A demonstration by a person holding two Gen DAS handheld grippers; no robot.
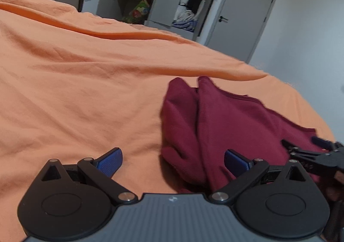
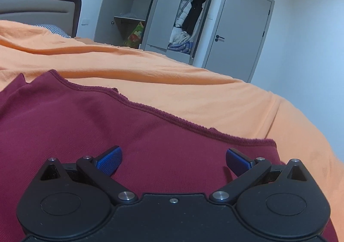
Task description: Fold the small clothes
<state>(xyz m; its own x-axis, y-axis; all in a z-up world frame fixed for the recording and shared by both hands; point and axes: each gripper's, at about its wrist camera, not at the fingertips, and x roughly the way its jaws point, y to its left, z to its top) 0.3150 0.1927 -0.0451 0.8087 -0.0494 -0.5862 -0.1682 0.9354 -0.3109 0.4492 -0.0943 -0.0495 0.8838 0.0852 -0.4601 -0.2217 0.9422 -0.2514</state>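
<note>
A dark red garment point(image 1: 225, 126) lies on the orange bedsheet point(image 1: 75, 91), partly folded, with a bunched fold at its left side. My left gripper point(image 1: 173, 160) hovers open at the garment's left edge, its right blue pad over the cloth and its left pad over bare sheet. In the right wrist view the same red garment point(image 2: 96, 126) spreads flat, its stitched hem running diagonally. My right gripper point(image 2: 173, 159) is open just above the cloth, nothing between its pads. The right gripper point(image 1: 320, 151) also shows at the far right of the left wrist view.
The bed with the orange sheet point(image 2: 193, 87) fills the near field, with a raised ridge of sheet point(image 1: 150, 66) behind the garment. A headboard point(image 2: 38, 5) stands at the far left. An open grey wardrobe point(image 2: 172, 16) with hanging clothes and a shut door point(image 2: 238, 33) stand beyond.
</note>
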